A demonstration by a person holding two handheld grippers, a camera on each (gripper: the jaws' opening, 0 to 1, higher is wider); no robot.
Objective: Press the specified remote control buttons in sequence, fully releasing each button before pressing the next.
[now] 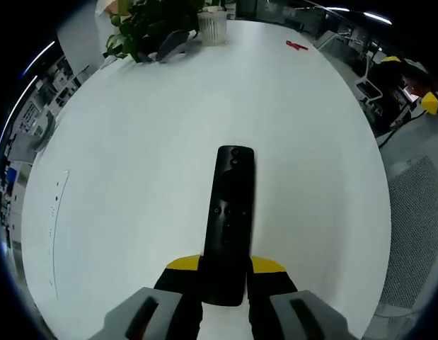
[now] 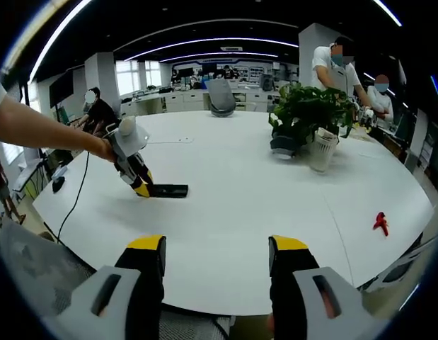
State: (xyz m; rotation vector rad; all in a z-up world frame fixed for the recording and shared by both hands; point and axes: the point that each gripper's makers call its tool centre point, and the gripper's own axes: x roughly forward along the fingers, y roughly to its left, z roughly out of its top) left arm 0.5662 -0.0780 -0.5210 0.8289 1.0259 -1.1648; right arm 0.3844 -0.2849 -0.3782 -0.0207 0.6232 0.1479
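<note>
Currently, progress: early stage, by my judgement; nothing shows a button being pressed yet.
Remote control: a long black remote control (image 1: 229, 223) lies on the round white table (image 1: 134, 177), pointing away from the left gripper view; small buttons are faintly visible on its face.
Left gripper: the left gripper (image 1: 226, 273) has its yellow-tipped jaws clenched on the near end of the remote, steadying it; from the right gripper view it (image 2: 137, 183) sits at the table's left side in a person's hand (image 2: 105, 149).
Right gripper: the right gripper (image 2: 217, 258) hangs released, jaws spread with nothing between them, well apart from the remote (image 2: 168, 190).
Still to do: bring the free gripper over and make every press in the sequence.
Surroundings: a potted plant (image 2: 310, 117) and a small red object (image 2: 380, 223) rest on the table.
</note>
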